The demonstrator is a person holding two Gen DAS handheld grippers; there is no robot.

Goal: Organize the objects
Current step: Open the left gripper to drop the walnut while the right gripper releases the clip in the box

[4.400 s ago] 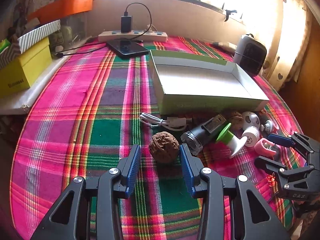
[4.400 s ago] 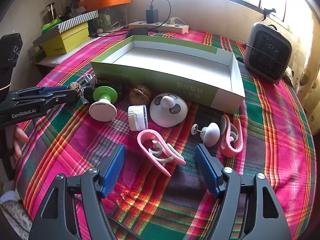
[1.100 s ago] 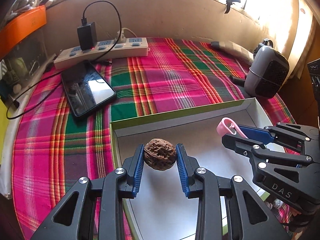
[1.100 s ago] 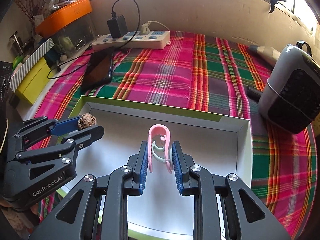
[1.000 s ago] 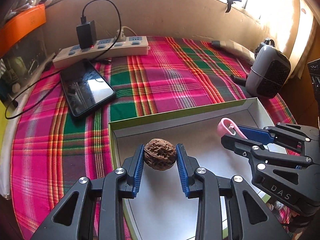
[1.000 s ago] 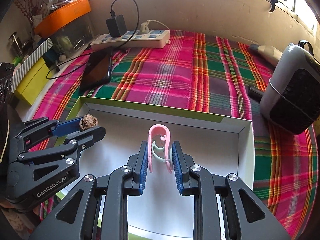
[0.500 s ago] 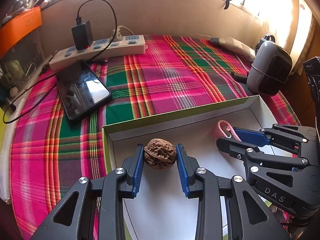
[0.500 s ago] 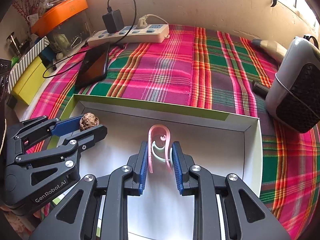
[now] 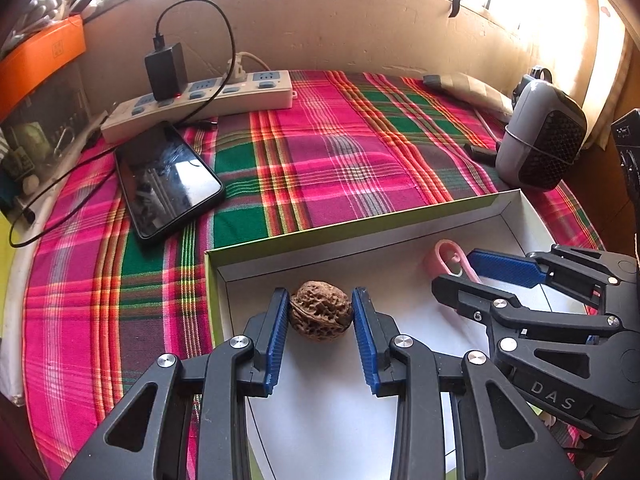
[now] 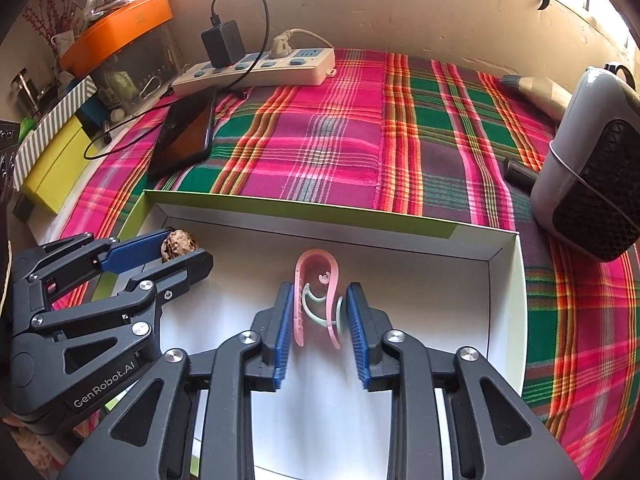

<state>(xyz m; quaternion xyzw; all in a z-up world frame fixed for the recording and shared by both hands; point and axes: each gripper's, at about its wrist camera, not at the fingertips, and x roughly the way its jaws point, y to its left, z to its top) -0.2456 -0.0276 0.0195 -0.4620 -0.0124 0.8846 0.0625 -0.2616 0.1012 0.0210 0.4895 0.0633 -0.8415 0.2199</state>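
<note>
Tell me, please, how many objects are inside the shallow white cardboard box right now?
2: a wrinkled brown walnut near the box's left corner, and a pink plastic clip mid-box. Areas beneath the grippers are hidden.

Pink-green-red plaid cloth (image 9: 328,160), brown walnut (image 9: 319,314), pink clip (image 10: 316,292), white-and-green box (image 10: 304,208), orange bin (image 10: 120,28)

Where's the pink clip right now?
The pink clip is inside the white box, mid-floor between the right gripper fingers, whose jaws have just been opening; the walnut, held by the left gripper, is to its left.
</note>
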